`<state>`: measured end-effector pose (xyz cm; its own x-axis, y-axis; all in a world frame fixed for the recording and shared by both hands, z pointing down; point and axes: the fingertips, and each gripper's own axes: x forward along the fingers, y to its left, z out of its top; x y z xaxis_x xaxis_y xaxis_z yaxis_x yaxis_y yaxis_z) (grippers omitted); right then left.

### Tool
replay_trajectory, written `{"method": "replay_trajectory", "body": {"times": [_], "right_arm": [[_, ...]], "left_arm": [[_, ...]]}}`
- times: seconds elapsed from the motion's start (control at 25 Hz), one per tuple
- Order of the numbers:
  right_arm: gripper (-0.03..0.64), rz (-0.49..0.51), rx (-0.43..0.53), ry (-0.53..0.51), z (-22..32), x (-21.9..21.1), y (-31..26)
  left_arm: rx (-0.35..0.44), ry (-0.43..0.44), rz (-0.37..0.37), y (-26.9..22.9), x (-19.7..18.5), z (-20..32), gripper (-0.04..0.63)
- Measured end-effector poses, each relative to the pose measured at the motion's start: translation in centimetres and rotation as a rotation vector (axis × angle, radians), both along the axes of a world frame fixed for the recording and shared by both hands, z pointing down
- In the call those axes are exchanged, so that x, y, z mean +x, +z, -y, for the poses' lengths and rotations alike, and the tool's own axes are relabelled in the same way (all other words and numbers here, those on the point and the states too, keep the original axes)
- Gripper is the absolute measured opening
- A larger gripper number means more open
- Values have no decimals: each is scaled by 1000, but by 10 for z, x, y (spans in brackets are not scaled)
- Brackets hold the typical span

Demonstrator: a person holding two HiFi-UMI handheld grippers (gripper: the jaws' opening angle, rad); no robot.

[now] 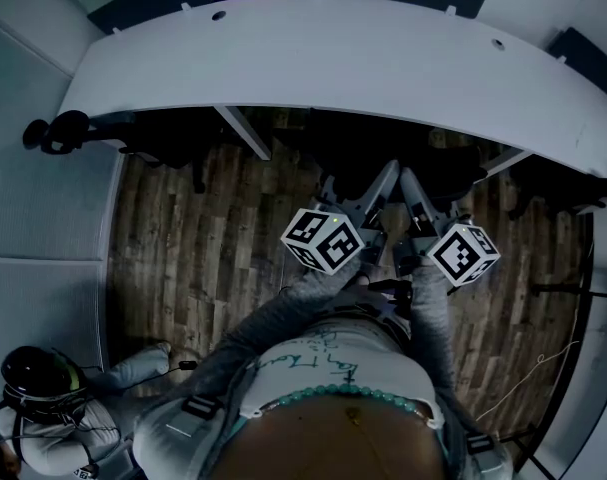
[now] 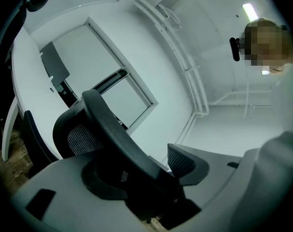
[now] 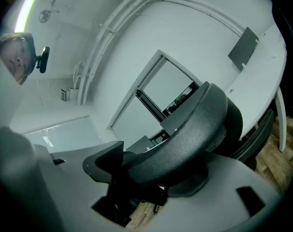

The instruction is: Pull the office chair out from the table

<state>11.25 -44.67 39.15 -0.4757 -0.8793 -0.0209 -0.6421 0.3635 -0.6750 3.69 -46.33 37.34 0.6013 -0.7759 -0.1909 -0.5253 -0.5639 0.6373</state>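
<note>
1. My left claw (image 1: 386, 175) is clamped on the black mesh-backed office chair (image 1: 445, 168). In the left gripper view, the chair's (image 2: 112, 134) curved black top bar runs between the left claw's (image 2: 147, 174) two jaws, and both pads press against it.
2. My right claw (image 1: 409, 181) grips the same bar just beside the left one. The right gripper view shows the thick dark rim of the chair (image 3: 199, 124) pinched in the right claw (image 3: 156, 178).
3. From the head view, both claws reach forward and meet close together at the chair's back.
4. The chair stands at the near edge of the curved white tabletop (image 1: 333, 58), and its front is lost in shadow underneath.
5. The brown wooden plank floor (image 1: 213, 238) lies below my arms.
6. Another dark chair (image 1: 153, 140) sits under the tabletop well to the left.
</note>
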Motion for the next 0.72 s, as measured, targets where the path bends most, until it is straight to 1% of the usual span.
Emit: {"method": "replay_trajectory", "body": {"times": [0.72], "right_arm": [[279,-10,-12,-20,-12,5,7]], "left_arm": [[-21,-5,-8,8,7,-13,258]]}}
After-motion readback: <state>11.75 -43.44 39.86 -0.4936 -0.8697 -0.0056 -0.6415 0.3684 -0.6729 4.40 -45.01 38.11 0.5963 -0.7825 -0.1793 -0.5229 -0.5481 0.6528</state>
